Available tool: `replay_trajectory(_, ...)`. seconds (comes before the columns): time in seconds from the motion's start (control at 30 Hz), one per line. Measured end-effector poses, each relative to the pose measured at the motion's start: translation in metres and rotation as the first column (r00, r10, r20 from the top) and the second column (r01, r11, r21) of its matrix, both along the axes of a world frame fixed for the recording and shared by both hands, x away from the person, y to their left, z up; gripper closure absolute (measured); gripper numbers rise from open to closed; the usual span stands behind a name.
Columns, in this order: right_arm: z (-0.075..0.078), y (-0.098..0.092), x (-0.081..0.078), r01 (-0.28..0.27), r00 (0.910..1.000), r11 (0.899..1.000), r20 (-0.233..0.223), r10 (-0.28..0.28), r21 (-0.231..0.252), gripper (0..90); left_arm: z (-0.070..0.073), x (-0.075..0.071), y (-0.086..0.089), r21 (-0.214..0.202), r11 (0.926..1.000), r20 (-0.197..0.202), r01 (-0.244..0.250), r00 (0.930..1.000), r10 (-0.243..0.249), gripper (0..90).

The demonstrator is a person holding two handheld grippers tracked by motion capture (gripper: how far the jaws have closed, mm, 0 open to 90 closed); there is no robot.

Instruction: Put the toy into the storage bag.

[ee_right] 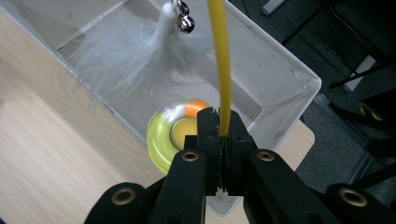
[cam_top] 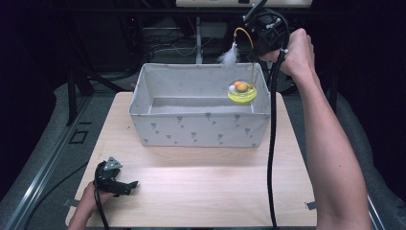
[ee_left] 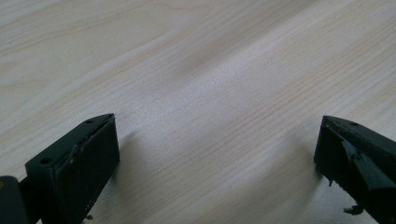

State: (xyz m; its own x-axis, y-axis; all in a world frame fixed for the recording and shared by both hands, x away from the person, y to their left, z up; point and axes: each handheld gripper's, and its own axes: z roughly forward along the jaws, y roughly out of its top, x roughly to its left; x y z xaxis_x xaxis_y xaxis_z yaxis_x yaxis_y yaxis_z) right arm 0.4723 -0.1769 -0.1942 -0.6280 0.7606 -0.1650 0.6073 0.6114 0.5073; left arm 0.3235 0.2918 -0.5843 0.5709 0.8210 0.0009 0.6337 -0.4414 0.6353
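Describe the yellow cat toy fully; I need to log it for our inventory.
The cat toy has a round, translucent yellow-green base with an orange ball and a white one on it. A thin yellow wand rises from the base and arcs over, ending in a small silver bell and a white feather tuft. It hangs upright over the right end of the grey fabric bin, held by the right gripper, shut on the wand.

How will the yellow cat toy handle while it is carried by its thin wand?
Likely light: the right gripper lifts the cat toy by its wand alone. The round base looks blurred, so it probably swings or spins. The feather looks floppy.
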Motion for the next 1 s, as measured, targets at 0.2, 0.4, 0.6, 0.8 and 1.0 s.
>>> replay_trajectory(0.2, -0.01, -0.002, 0.008, 0.017, 0.9998, 1.0, -0.013, -0.017, -0.011, 88.7, 0.0, 0.0, 0.0, 0.0, 1.0, 0.0, 0.001, 1.0, -0.001, 0.0)
replay_trajectory(0.4, -0.019, -0.006, 0.013, 0.024, 0.9996, 1.0, -0.016, -0.023, 0.008, 88.7, 0.0, 0.0, 0.0, 0.0, 1.0, 0.0, 0.002, 1.0, -0.002, 0.0)
replay_trajectory(0.6, -0.031, -0.008, 0.02, 0.025, 0.9994, 1.0, -0.025, -0.025, 0.016, 88.7, 0.0, 0.0, 0.0, 0.0, 1.0, 0.001, 0.002, 1.0, -0.002, 0.0)
replay_trajectory(0.8, -0.043, -0.008, 0.027, 0.026, 0.9991, 0.999, -0.033, -0.026, 0.017, 88.7, 0.0, 0.0, 0.0, -0.002, 1.0, 0.0, 0.001, 1.0, -0.001, 0.0)
replay_trajectory(1.0, -0.053, -0.009, 0.03, 0.022, 0.9993, 0.999, -0.031, -0.022, 0.026, 88.7, 0.0, 0.0, 0.0, -0.002, 1.0, 0.001, 0.0, 1.0, 0.0, 0.0)
